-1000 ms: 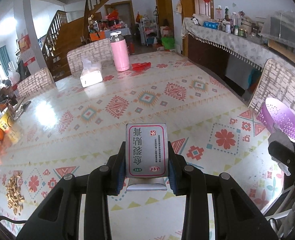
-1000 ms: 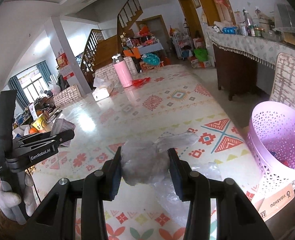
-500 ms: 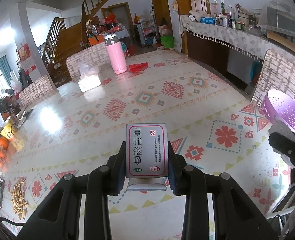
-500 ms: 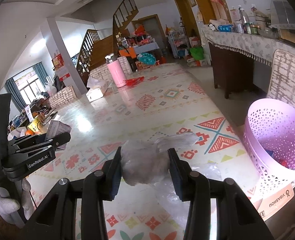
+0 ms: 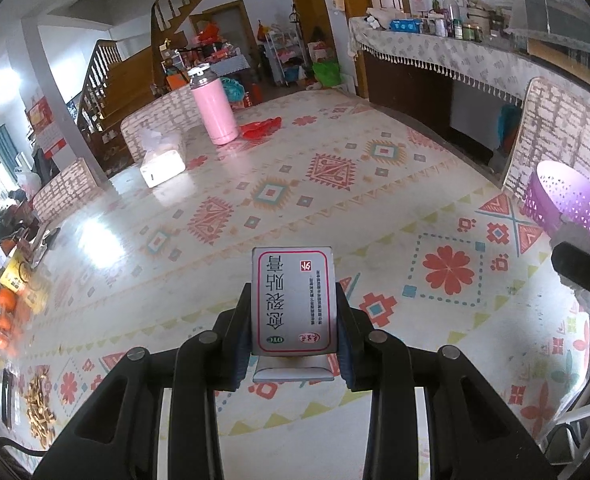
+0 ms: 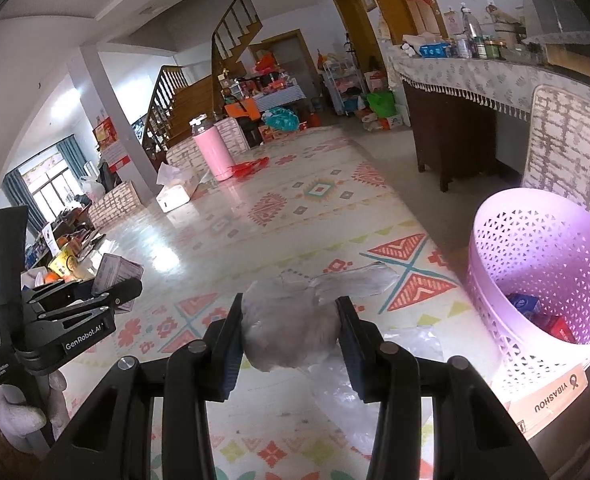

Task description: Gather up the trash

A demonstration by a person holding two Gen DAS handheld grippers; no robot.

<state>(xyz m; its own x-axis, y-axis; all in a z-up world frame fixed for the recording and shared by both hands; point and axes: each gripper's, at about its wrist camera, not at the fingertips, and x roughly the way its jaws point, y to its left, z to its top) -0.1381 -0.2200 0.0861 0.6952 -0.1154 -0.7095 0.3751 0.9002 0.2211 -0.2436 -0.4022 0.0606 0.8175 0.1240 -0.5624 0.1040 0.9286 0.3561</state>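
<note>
Since the earlier frames, the left gripper [image 5: 294, 320], clamped on the white red-bordered medicine box [image 5: 294, 300], is seen carried farther over the patterned table [image 5: 335, 168], while the right gripper [image 6: 291, 332] stays clamped on crumpled grey-white plastic [image 6: 287, 328], near-left of the lilac perforated basket [image 6: 535, 248] at the table's right edge.

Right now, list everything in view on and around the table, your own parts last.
Table: one, patterned cloth in cream, red and teal.
Medicine box: one, white with pink border, clamped in left gripper.
Crumpled plastic bag: one, greyish clear, clamped in right gripper.
Basket: one, pink-purple perforated, past the table's right edge, boxes inside.
Flask: one, pink, far end of table.
Tissue pack: one, white, left of flask.
Red wrapper: one, right of flask.
Chairs: several, brick-pattern backs, around the table.
Left gripper: black.
Right gripper: black.
</note>
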